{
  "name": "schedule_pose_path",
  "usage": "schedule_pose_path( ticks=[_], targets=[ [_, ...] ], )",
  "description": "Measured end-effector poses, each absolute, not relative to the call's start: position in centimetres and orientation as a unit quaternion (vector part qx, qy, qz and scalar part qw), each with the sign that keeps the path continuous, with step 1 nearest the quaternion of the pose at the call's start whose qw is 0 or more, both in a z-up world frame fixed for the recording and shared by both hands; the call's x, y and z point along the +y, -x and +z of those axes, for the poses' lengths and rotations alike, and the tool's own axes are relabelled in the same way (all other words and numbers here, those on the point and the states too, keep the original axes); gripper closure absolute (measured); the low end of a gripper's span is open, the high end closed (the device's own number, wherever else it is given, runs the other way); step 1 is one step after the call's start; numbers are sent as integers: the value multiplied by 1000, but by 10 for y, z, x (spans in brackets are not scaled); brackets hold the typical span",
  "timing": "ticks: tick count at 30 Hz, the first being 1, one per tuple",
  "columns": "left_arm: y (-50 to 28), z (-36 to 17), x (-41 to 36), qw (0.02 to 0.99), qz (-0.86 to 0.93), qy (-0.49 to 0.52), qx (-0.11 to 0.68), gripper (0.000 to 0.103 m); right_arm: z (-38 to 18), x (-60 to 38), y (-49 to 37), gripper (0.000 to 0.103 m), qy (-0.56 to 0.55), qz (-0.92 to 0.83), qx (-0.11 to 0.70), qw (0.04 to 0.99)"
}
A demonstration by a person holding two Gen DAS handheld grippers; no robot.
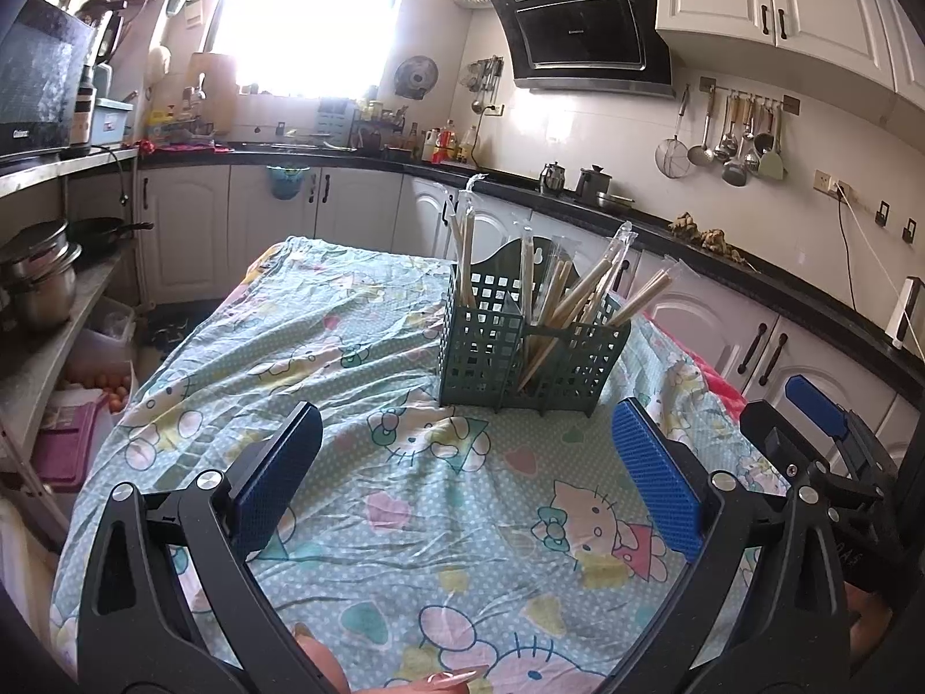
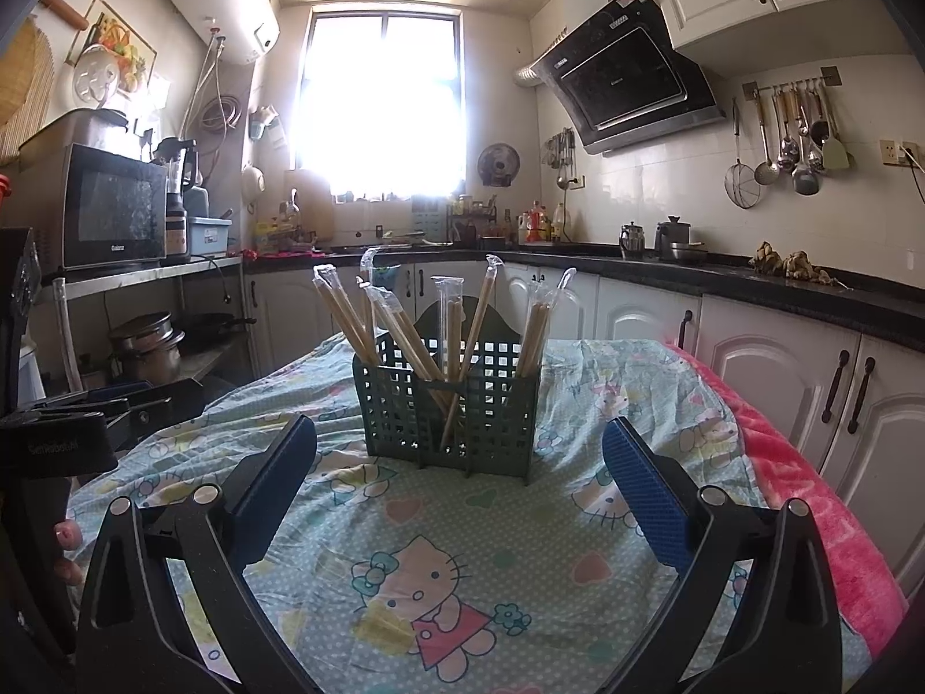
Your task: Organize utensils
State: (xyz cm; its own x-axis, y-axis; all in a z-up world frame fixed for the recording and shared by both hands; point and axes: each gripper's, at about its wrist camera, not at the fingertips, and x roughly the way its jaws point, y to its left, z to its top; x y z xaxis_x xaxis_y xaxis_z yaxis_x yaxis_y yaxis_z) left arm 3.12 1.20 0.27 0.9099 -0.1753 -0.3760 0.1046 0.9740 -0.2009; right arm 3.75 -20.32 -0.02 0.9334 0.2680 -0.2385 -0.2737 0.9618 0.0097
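On the cartoon-print tablecloth [image 2: 462, 520] stands a green slotted holder [image 2: 451, 405] full of wrapped chopsticks [image 2: 480, 318], nothing blocking it. Both the left gripper [image 1: 462, 462] and right gripper [image 2: 457, 468] gape wide, empty, short of it.

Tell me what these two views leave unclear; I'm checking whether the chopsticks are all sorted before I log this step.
- Chopsticks: their lower ends are hidden by the green basket's grid walls in both views, so the exact count per compartment is unclear.
- Near edge of the table: cut off by the frame and blocked by the open left gripper and right gripper.
- Window: overexposed in both views.
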Motion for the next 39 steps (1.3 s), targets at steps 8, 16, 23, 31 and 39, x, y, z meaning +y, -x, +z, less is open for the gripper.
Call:
schedule_pose_path(
  ticks=[8,16,23,31,39],
  targets=[
    [-32,2,12,973,-72,87,203,11,0,-203,-38,6,13,140,121,983],
    [-34,-1,13,972,-72,88,205,11,0,-203,-38,6,12,140,121,983],
    [-38,-2,12,972,-61,80,210,11,1,-206,-39,6,11,133,118,984],
    [-48,-7,18,963,-68,98,242,11,5,-223,-46,6,-9,106,116,987],
    [-113,-30,84,938,9,124,324,11,-2,-276,-112,6,-37,40,222,973]
  ],
)
